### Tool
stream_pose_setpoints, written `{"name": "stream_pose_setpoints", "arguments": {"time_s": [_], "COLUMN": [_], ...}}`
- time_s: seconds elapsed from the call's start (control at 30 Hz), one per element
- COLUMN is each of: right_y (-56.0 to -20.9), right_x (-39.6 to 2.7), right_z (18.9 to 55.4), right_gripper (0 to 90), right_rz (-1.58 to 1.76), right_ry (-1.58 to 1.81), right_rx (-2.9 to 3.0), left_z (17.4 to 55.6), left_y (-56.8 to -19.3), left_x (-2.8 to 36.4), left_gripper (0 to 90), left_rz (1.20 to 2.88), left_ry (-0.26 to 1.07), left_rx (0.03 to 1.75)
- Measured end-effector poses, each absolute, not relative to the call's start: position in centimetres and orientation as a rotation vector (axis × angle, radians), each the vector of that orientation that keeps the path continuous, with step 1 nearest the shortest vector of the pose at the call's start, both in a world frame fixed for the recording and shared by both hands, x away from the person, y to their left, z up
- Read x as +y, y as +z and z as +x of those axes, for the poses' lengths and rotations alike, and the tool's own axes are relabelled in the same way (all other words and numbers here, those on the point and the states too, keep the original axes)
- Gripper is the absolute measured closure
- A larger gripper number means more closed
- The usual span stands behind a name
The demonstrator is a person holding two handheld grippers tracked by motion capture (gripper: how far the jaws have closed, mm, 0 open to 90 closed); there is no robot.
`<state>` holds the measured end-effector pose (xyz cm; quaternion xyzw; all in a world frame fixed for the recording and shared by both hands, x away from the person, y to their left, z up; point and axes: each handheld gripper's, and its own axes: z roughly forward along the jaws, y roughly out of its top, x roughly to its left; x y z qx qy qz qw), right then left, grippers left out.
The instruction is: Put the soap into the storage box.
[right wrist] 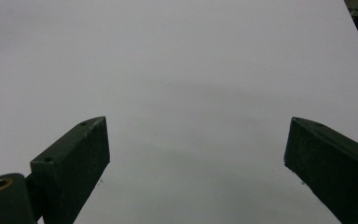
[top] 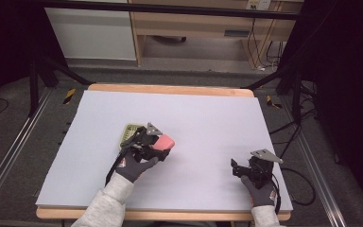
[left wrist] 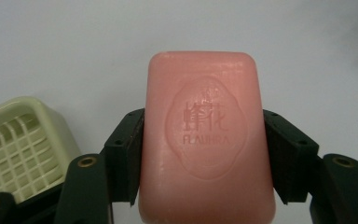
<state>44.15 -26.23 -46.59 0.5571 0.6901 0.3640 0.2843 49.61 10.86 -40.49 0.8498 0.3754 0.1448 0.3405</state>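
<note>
Pink soap bar (left wrist: 205, 144) sits clamped in the left gripper (top: 152, 143) — soap dish (top: 131, 134) just left, unfilled; right gripper (top: 246, 169) gapes idle.

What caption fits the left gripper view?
Left gripper clamps a pink soap bar, with the pale green soap dish beside it.
</note>
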Motion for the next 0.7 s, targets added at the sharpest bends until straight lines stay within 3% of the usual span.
{"name": "stream_pose_setpoints", "arguments": {"time_s": [0.7], "right_y": [-46.7], "right_x": [-26.2], "right_z": [44.2], "right_gripper": [7.0], "right_rz": [1.492], "right_ry": [0.969], "right_rx": [1.846], "left_z": [50.0], "left_y": [-40.0], "left_x": [15.6], "left_gripper": [37.1], "left_rz": [2.131], "left_ry": [0.407], "left_rx": [1.083]}}
